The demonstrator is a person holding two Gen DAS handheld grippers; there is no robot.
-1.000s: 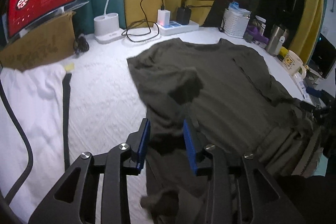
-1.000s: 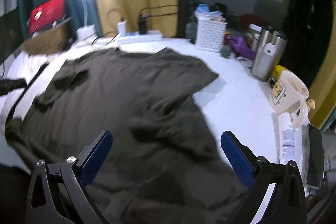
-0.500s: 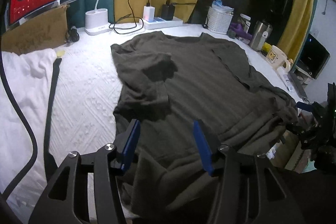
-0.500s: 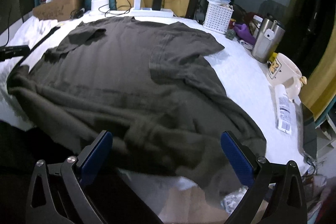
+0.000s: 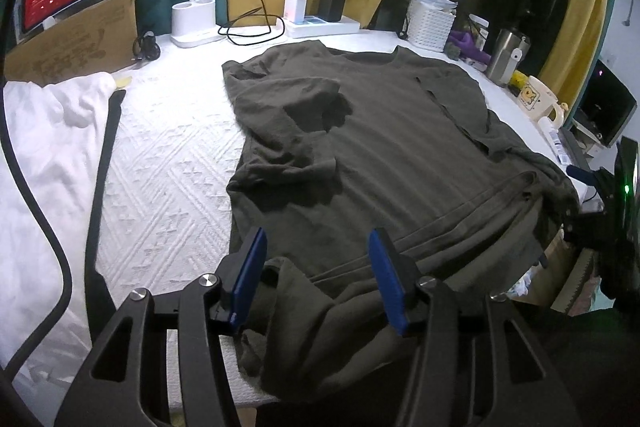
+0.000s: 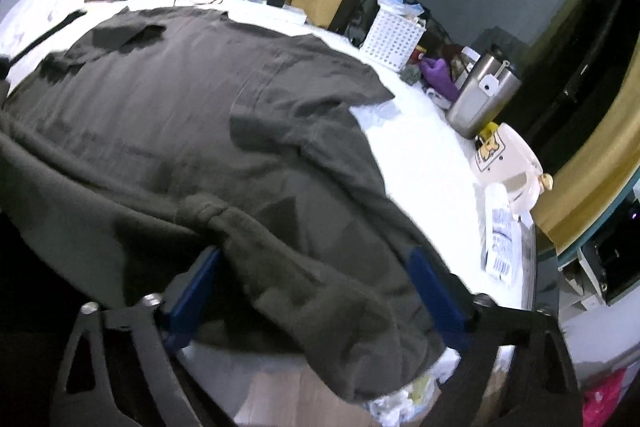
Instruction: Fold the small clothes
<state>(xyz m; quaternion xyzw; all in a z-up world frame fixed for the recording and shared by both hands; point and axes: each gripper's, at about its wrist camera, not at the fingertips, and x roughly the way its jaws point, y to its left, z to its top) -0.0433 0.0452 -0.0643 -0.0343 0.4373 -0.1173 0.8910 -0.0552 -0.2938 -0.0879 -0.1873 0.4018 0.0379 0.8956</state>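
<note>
The olive shirt [image 5: 400, 155] lies spread across the white table [image 5: 168, 163], collar at the far side and its near hem bunched and drooping over the near edge. The left gripper [image 5: 318, 275] hovers over the near-left hem, jaws apart with rumpled cloth between them but not pinched. The right gripper [image 6: 316, 291] straddles the near-right hem; its jaws are closing, with fabric between them but not yet clamped. The risk is an uneven pickup: the hem is gathered in ridges, so either gripper may seize several layers or only a loose fold, and lifting would skew the shirt. The left sleeve [image 5: 308, 103] is already crumpled onto the body. On the right, the mug [image 6: 508, 159] and steel tumbler [image 6: 480, 99] stand near enough for a swept sleeve to catch them.
</note>
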